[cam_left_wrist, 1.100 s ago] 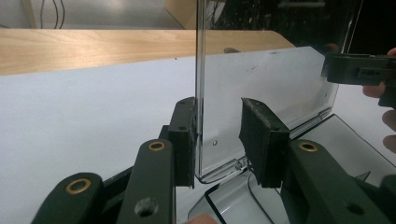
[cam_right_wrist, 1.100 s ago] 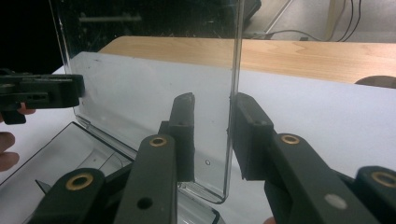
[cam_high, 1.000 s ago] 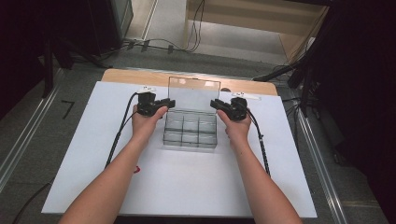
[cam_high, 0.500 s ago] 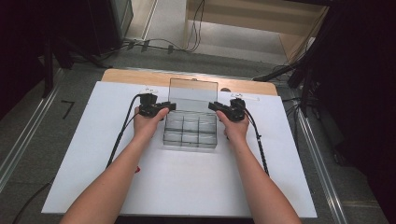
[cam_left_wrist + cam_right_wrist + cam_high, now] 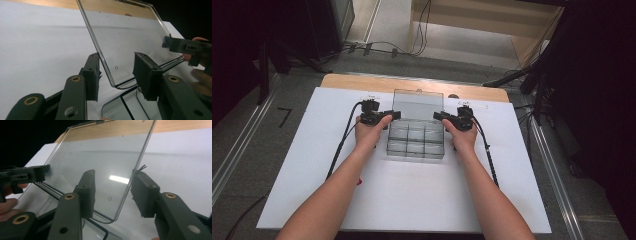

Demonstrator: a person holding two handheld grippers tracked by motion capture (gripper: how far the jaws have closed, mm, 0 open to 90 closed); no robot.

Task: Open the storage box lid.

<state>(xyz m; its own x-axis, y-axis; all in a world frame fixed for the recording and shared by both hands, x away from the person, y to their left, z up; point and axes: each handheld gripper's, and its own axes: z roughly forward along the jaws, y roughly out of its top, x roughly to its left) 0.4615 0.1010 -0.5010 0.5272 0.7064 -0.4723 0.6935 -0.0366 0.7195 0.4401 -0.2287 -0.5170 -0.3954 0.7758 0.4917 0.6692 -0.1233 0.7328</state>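
The clear lid (image 5: 418,103) stands up. Both grippers' jaws have just been opening, released around its side edges. White counter (image 5: 412,200) lies bare nearby.

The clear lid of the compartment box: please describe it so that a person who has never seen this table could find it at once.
Start from the white sheet that covers the table. Near its far middle stands a clear compartment box, between the left claw and the right claw. The lid is the flat transparent panel that rises from the box's far edge; unlike the gridded box, it is one plain pane with rounded corners.
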